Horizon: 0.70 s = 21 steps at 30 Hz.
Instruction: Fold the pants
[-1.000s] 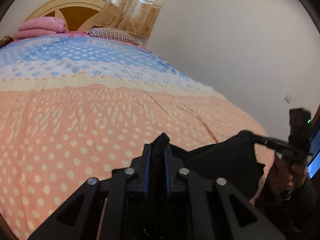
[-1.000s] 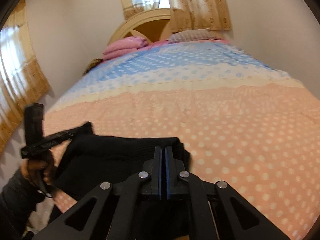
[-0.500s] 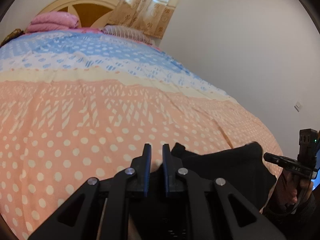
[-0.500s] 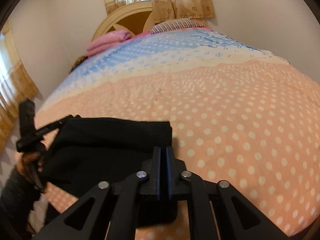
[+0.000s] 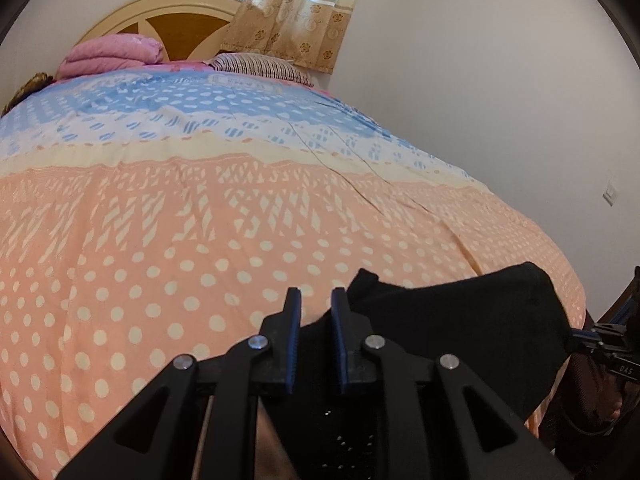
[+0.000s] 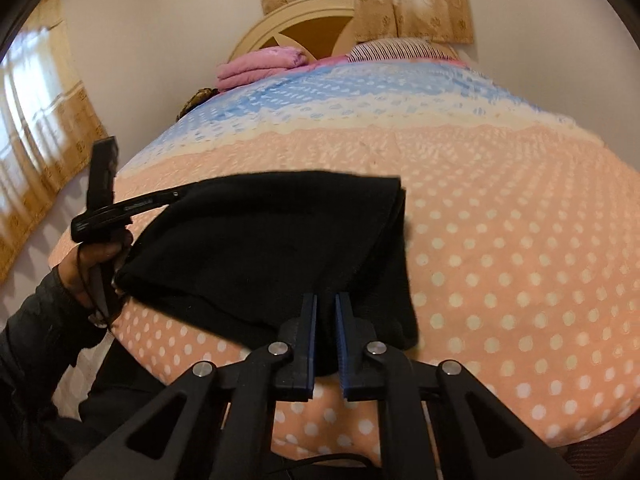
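The black pants (image 6: 276,248) lie folded into a compact stack on the near corner of the bed; in the left wrist view they (image 5: 460,328) sit to the right. My left gripper (image 5: 316,300) is open by a small gap at the stack's left edge, holding nothing. My right gripper (image 6: 326,304) is open by a small gap just over the stack's near edge, with no cloth between the pads. The left gripper also shows in the right wrist view (image 6: 176,196), at the stack's far left corner.
The bed has a peach polka-dot and blue bedspread (image 5: 168,216). A folded pink blanket (image 5: 114,54) and a striped pillow (image 5: 260,66) lie by the wooden headboard (image 6: 316,20). A wall runs along the right side (image 5: 500,80). The bed's near edge is just below the pants.
Both grippers were shut on the pants and lowered them onto the bed. The left let go first, then the right opened; both now stand slightly open at the folded stack.
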Tool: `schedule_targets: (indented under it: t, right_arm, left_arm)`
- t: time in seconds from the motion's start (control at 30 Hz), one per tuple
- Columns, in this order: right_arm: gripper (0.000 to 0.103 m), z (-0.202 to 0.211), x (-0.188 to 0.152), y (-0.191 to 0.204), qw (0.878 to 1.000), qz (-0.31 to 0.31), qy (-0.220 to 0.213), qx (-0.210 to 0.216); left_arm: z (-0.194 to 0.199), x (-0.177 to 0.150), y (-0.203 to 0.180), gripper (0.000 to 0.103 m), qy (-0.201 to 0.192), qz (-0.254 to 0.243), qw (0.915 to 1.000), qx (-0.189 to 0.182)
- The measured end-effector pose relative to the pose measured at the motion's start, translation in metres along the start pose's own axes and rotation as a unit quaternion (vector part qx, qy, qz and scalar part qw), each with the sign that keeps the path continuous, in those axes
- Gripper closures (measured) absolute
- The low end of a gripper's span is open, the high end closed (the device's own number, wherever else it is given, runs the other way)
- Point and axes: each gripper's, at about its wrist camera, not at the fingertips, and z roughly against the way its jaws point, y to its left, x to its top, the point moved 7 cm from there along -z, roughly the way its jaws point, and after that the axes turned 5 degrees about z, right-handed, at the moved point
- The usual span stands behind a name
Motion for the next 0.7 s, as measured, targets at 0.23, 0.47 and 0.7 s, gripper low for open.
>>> schedule_targets:
  t: [0.23, 0.47, 0.7]
  right_arm:
    - [0.092, -0.020, -0.014, -0.025, 0.999, -0.020, 0.030, -0.033]
    - [0.057, 0.007, 0.006, -0.028, 0.998, -0.036, -0.020, -0.052]
    - [0.057, -0.015, 0.020, 0.038, 0.998, 0.044, -0.033, 0.019]
  left_arm:
    - [0.011, -0.004, -0.006, 0.075, -0.010, -0.021, 0.9994, 0.027]
    - [0.069, -0.021, -0.012, 0.026, -0.062, -0.026, 0.9951, 0.072]
    - [0.067, -0.045, -0.036, 0.014, -0.034, -0.065, 0.9898, 0.122]
